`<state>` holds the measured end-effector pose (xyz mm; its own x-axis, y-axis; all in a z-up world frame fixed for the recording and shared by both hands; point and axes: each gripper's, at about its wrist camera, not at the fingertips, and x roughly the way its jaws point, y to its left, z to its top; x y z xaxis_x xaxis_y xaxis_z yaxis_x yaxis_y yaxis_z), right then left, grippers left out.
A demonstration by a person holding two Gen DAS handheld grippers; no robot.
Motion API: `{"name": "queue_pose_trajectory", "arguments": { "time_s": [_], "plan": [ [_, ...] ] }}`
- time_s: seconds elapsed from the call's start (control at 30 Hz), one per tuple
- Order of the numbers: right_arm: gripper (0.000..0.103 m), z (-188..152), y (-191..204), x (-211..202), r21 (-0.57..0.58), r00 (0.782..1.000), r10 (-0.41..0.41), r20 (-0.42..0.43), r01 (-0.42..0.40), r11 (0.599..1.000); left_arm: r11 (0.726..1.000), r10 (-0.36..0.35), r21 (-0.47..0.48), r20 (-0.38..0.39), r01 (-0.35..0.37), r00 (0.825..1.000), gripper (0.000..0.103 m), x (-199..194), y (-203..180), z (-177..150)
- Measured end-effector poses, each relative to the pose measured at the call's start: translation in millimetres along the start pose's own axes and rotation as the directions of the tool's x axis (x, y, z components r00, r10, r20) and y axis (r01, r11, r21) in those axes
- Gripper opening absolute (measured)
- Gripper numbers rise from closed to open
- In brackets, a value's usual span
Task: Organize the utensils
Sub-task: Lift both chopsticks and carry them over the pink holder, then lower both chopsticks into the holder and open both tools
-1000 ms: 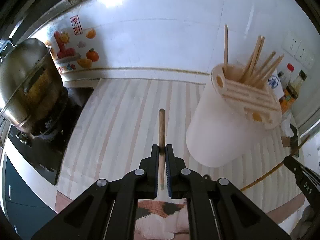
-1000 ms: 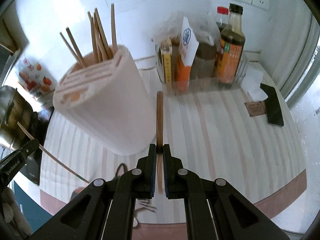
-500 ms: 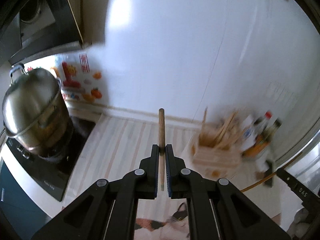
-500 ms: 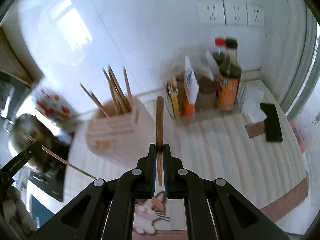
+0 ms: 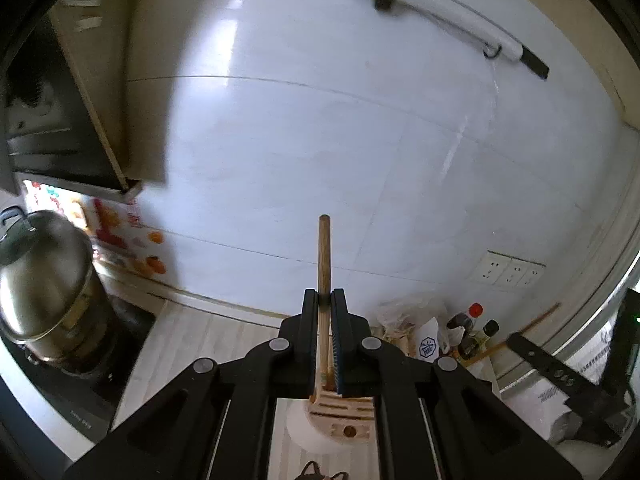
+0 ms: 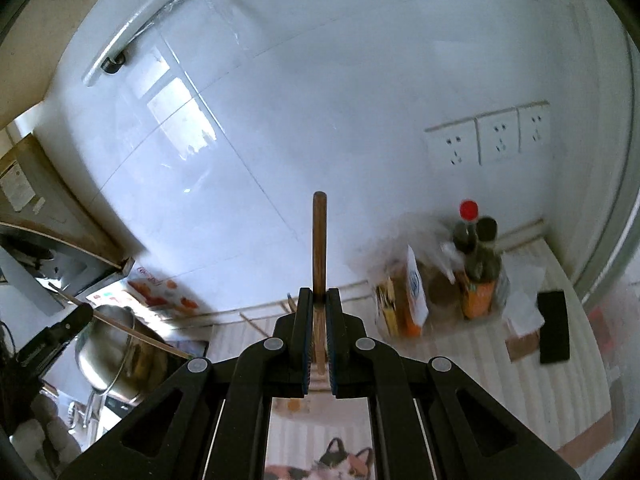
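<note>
At the far left of the left view a steel pot sits on the stove, lower in the picture than a second ago, when it filled the upper corner beside the desk. The left gripper is pinching a chopstick between its pressed-together jaws, the stick running forward past the fingertips against the white wall. A second ago this camera looked down on the striped desk with the holder close at the right; now the wall fills most of the picture and the holder shows only small and low, under the gripper, its slotted top visible between the arms. Both hands have evidently gone up and tipped away from the desk. Further right stand the bottles, and at the right edge the other gripper's dark body with its stick slanting out. In the right view the picture matches: the pot at the lower left, the right gripper clamped on its own chopstick, and the bottles and sockets to the right, blurred. For the task, each gripper likely has a stick lifted clear; the next step is probably to carry both above the holder and lower them into its slots, which now lie well below and partly hidden.
</note>
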<state>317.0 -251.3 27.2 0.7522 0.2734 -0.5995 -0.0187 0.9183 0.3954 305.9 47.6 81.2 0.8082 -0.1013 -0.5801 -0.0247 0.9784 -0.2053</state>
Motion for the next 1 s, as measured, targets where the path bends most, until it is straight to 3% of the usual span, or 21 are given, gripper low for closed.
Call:
{"name": "queue_pose_trajectory", "arguments": {
  "time_s": [0.27, 0.47, 0.67, 0.7, 0.73, 0.77, 0.8, 0.9, 1.0],
  "plan": [
    [0.006, 1, 13, 64, -0.045, 0.996, -0.054, -0.071, 0.051, 0.998, 0.999, 0.001, 0.035, -0.123, 0.003, 0.992, 0.004, 77, -11, -8],
    [0.006, -5, 13, 96, -0.066, 0.991, -0.078, -0.112, 0.071, 0.995, 0.997, 0.004, 0.072, -0.190, 0.010, 0.982, 0.004, 114, -21, -20],
    [0.008, -12, 21, 124, -0.125, 0.974, -0.104, -0.200, 0.080, 0.989, 0.996, 0.024, 0.089, -0.229, -0.004, 0.973, 0.013, 115, -22, -26],
    [0.016, -14, 21, 128, -0.135, 0.970, -0.115, -0.214, 0.087, 0.987, 0.994, 0.047, 0.104, -0.218, -0.025, 0.975, 0.024, 111, -21, -29],
    [0.023, -15, 22, 128, -0.142, 0.969, -0.119, -0.217, 0.090, 0.986, 0.993, 0.067, 0.113, -0.212, -0.044, 0.975, 0.048, 108, -19, -31],
    [0.042, -16, 21, 127, -0.143, 0.969, -0.120, -0.214, 0.090, 0.986, 0.991, 0.092, 0.115, -0.200, -0.069, 0.976, 0.060, 103, -15, -34],
    [0.053, -18, 21, 125, -0.143, 0.970, -0.124, -0.209, 0.095, 0.985, 0.989, 0.115, 0.111, -0.183, -0.095, 0.976, 0.079, 99, -10, -38],
    [0.054, -23, 19, 116, -0.157, 0.974, -0.140, -0.178, 0.113, 0.981, 0.982, 0.168, 0.114, -0.157, -0.152, 0.973, 0.081, 92, 3, -51],
    [0.056, -31, 14, 108, -0.157, 0.976, -0.154, -0.157, 0.130, 0.979, 0.972, 0.215, 0.135, -0.166, -0.194, 0.962, 0.095, 96, 11, -66]
  ]
}}
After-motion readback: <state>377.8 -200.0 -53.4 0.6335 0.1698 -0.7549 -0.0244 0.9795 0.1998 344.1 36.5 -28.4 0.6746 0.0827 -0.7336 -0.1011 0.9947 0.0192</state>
